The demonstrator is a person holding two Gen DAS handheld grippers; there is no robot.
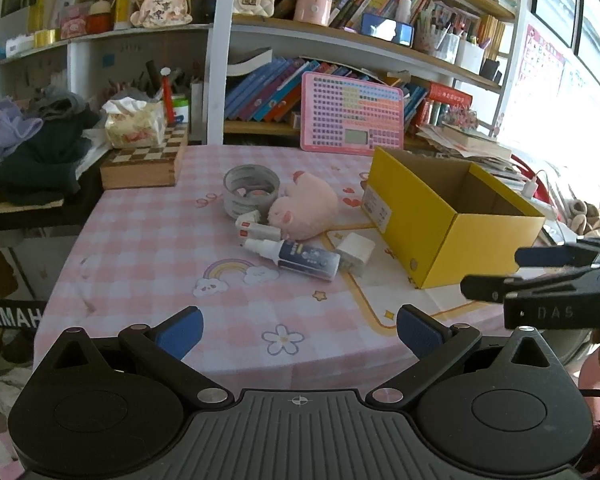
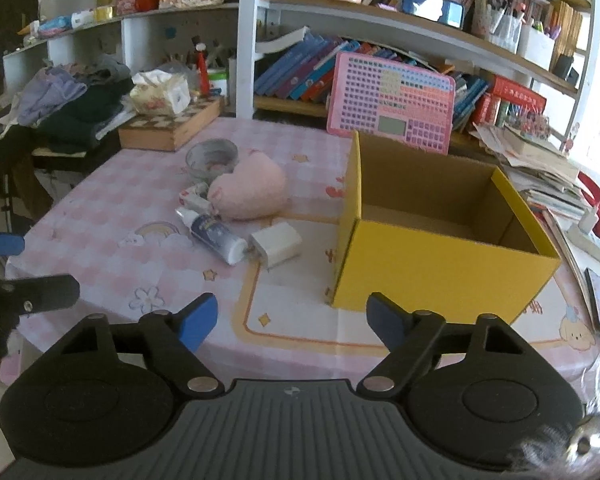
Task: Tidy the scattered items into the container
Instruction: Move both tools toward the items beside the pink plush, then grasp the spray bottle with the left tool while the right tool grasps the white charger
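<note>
a cluttered room with bookshelves (image 1: 340,92) along the back wall, and in front of them a bench (image 1: 148,248) under a pink checked cloth printed with rainbows and flowers. on the right part of the bench stands an open yellow cardboard box (image 1: 448,216), upright, nothing visible inside. the scattered items sit in a tight cluster to its left: a roll of tape (image 1: 251,191) at the back, a pink plush toy (image 1: 306,210) lying just beside it, a small white and red box (image 1: 256,229) against the plush, a dark spray bottle (image 1: 300,259) lying on its side in front, and a white charger block (image 1: 355,250) touching the bottle's base, nearest the yellow box. a pink keyboard toy (image 1: 352,114) leans against the shelves behind, and a chessboard box (image 1: 148,164) with a tissue pack sits at the back left.

the left gripper (image 1: 300,332) hovers over the near edge of the bench, jaws spread wide and empty. the right gripper (image 2: 292,320) hovers before the yellow box, jaws likewise released, holding nothing.
</note>
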